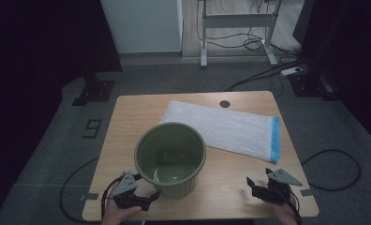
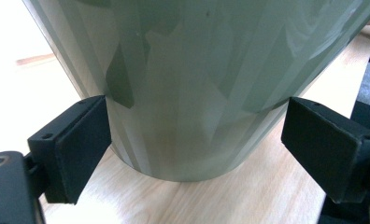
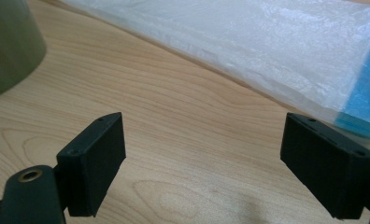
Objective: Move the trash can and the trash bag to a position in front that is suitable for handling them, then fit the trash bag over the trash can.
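Wooden table (image 1: 127,112) in a dim room, cables on the floor. White bag (image 1: 221,127) with a blue edge lies diagonally across the far right. Green bucket (image 1: 170,157) stands upright, front-centre. Left hand-held gripper (image 1: 148,199), jaws spread, straddles the bucket base and is nearer it. Right hand-held gripper (image 1: 251,183), spread and empty, points at the bag.

A black "9" is marked on the grey floor (image 1: 57,136).
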Action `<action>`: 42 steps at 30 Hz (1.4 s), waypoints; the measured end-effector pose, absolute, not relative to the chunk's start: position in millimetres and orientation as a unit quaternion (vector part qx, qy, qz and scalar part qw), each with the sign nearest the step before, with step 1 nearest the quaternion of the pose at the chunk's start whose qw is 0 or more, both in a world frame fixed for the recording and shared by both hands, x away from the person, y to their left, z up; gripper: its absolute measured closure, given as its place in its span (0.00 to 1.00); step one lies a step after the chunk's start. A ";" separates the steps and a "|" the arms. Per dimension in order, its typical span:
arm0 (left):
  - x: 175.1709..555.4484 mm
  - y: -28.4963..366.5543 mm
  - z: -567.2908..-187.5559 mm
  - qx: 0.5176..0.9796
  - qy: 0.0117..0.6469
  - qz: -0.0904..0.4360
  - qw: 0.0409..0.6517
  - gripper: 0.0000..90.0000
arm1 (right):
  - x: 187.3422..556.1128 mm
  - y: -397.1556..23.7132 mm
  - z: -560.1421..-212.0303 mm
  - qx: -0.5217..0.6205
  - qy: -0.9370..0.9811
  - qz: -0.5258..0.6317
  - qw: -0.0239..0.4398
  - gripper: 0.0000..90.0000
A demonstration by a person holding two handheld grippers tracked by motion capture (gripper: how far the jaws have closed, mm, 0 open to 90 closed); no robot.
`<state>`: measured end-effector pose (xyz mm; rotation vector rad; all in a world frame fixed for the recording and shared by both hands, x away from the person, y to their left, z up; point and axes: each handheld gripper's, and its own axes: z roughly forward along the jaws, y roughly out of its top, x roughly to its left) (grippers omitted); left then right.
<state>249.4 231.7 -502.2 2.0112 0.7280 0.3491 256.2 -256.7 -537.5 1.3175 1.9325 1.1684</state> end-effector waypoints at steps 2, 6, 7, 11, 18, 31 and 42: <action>253.8 225.2 -502.0 0.822 0.295 0.139 0.468 0.09 | 256.4 -258.1 -537.9 0.490 0.711 0.433 0.259 0.15; 261.1 215.8 -501.3 0.825 0.290 0.135 0.466 0.09 | 257.9 -259.8 -538.6 0.493 0.710 0.432 0.257 0.15; 263.3 213.4 -501.4 0.825 0.290 0.134 0.466 0.09 | 257.6 -259.9 -538.6 0.494 0.709 0.433 0.257 0.15; 273.9 202.7 -501.7 0.825 0.290 0.130 0.467 0.08 | 257.3 -257.5 -539.1 0.493 0.710 0.433 0.256 0.15; 289.0 187.3 -502.1 0.825 0.293 0.124 0.468 0.08 | 255.1 -256.2 -539.0 0.488 0.715 0.429 0.258 0.15; 270.9 200.4 -496.9 0.812 0.330 0.160 0.455 0.09 | 252.6 -258.9 -537.7 0.490 0.711 0.430 0.263 0.15; 263.3 233.5 -506.1 0.809 0.371 0.181 0.418 0.08 | 255.8 -256.1 -538.5 0.483 0.718 0.423 0.269 0.15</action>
